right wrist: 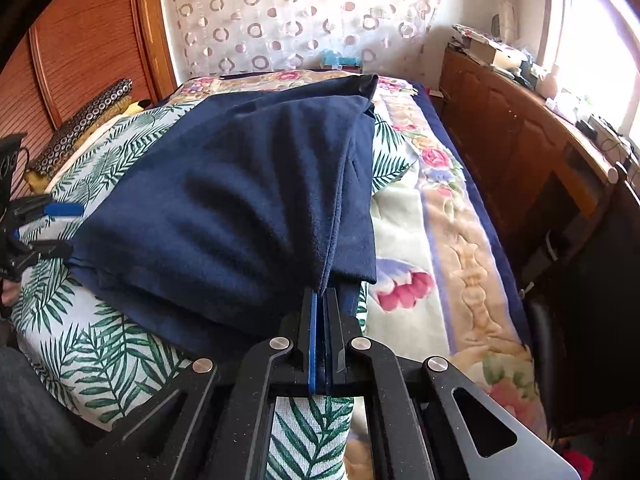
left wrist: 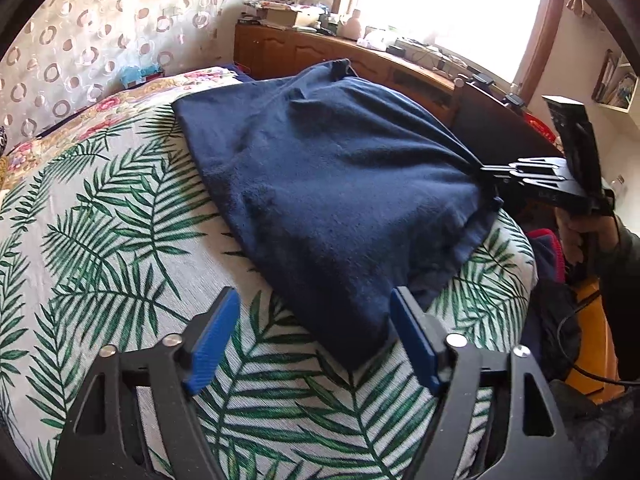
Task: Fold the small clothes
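The right gripper (right wrist: 320,300) pinches the navy fleece garment (left wrist: 336,184) at its right edge (fabric tented). It runs lower centre to upper centre on the palm-leaf cover (left wrist: 120,240). The left gripper (left wrist: 316,340) is spread.

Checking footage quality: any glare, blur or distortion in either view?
Left wrist: window blown out white; fisheye bulges the leaf cover; right gripper slightly soft. Right wrist: window glares at the edge; navy cloth evenly lit, sharp; corners vignetted black.
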A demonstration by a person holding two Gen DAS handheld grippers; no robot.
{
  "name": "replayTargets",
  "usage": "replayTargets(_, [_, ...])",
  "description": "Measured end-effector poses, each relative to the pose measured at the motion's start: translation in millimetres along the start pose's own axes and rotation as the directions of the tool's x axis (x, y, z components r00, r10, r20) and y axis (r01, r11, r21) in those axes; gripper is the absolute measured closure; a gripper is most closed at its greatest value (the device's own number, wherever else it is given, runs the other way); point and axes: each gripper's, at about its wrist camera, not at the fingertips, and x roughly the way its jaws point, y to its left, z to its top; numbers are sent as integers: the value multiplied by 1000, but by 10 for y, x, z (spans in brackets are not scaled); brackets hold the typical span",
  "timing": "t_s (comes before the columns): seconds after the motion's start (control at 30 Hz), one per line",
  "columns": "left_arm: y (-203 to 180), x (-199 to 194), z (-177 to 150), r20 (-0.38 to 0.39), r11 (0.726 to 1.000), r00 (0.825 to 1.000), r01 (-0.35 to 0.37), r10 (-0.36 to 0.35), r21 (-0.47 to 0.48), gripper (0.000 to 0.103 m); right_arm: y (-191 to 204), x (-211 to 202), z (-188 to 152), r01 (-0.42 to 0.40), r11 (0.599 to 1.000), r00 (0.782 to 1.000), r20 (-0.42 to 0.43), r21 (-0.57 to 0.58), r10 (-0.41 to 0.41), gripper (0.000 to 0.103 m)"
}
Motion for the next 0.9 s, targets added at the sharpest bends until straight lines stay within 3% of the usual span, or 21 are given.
replayTargets(0.13, [-23, -14, -37, -13, 1000, 1000, 22, -22, -5, 46, 6, -9, 29, 9, 1000, 1000, 9, -9, -9, 101])
replayTargets(0.23, [-45, -3, -69, -28, 999, 999, 34, -34, 0, 53, 17, -56, 30, 32, 999, 999, 26, -15, -31, 99])
replayTargets(0.3, [-54, 14, -99, -39, 999, 998, 43, -43, 1, 56, 39, -99, 35, 43, 999, 998, 46, -17, -43, 93])
replayTargets(0.37, [-62, 16, -109, -39, 999, 998, 48, -48, 4, 61, 75, -131, 48, 64, 998, 996, 64, -19, -62, 68])
replayTargets(0.43, [-60, 26, -99, -45, 998, 997, 62, -61, 1, 79, 127, -164, 38, 59, 998, 995, 84, -19, -57, 51])
replayTargets(0.53, [-76, 36, -77, -54, 998, 996, 69, -68, 13, 95, 220, -202, 35, 28, 999, 994, 106, -34, -25, 49])
replayTargets(0.7, [-94, -168, 169, 28, 995, 994, 103, -103, 10, 97, 502, -151, 7, -17, 995, 993, 111, -95, 28, 48])
replayTargets(0.83, [-156, -351, 477, 109, 996, 990, 85, -88, 36, 97, 758, -70, -9, -92, 987, 989, 100, -135, 106, 47])
replayTargets(0.9, [-171, -369, 602, 130, 996, 988, 73, -78, 44, 97, 834, -60, -37, -122, 980, 986, 98, -156, 138, 42])
